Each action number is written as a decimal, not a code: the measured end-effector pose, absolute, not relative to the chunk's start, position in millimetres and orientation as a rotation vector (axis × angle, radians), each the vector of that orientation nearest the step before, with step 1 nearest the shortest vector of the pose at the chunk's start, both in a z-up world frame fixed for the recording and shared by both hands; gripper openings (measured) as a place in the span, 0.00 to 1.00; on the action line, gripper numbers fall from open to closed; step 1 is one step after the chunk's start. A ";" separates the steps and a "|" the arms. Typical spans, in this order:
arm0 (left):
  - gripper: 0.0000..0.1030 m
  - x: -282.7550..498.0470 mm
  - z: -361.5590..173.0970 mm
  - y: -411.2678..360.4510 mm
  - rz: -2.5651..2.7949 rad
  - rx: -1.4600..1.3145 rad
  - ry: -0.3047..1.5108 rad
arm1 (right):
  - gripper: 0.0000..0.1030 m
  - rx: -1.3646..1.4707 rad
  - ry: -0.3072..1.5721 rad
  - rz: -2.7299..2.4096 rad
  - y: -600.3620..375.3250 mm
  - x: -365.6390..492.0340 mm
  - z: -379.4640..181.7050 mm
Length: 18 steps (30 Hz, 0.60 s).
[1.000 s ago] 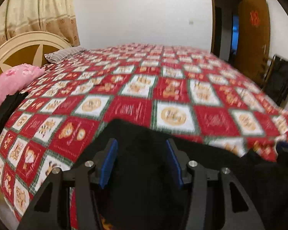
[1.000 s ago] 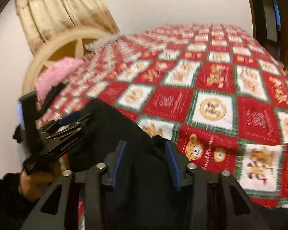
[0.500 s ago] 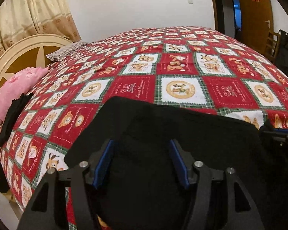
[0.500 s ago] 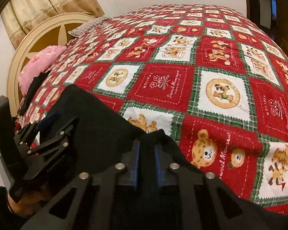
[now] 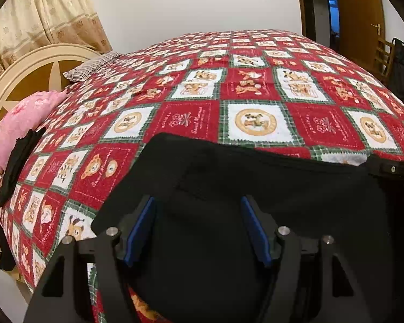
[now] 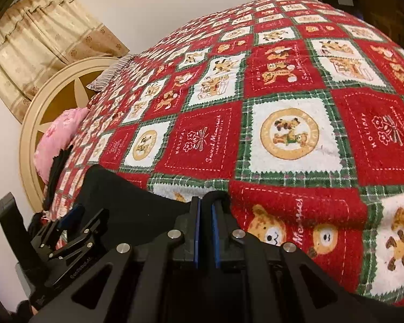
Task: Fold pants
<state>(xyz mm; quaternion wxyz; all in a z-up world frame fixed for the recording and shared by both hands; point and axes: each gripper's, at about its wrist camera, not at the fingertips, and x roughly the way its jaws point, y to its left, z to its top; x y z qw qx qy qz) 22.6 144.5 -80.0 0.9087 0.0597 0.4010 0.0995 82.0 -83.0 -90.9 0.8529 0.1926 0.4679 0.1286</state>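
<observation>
black pants (image 5: pixel 229 183) lay at the near edge of the red quilt (image 5: pixel 250 88).
the right gripper (image 6: pixel 205 210) was clamped on a bunched fold at the pants' edge, while the left gripper (image 5: pixel 198 215) stood with jaws wide apart over the cloth. a pink pillow (image 5: pixel 21 118) lay by the headboard (image 5: pixel 27 62).

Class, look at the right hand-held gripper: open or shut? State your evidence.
Shut. The right hand-held gripper has its blue pads nearly together, pinching a bunched edge of the black pants.
</observation>
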 end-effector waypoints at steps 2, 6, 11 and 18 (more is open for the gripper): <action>0.67 23.3 -79.8 145.1 0.203 0.119 0.835 | 0.07 0.441 0.994 0.292 -90.7 83.9 -89.5; 0.67 24.1 -79.7 145.3 0.204 0.120 0.842 | 0.09 0.387 0.930 0.185 -103.0 72.7 -66.1; 0.68 25.5 -79.7 145.4 0.205 0.122 0.850 | 0.10 0.255 0.845 0.148 -107.0 40.5 -30.1; 0.71 26.6 -80.4 147.3 0.199 0.112 0.850 | 0.09 0.142 0.957 0.082 -104.7 8.3 -67.9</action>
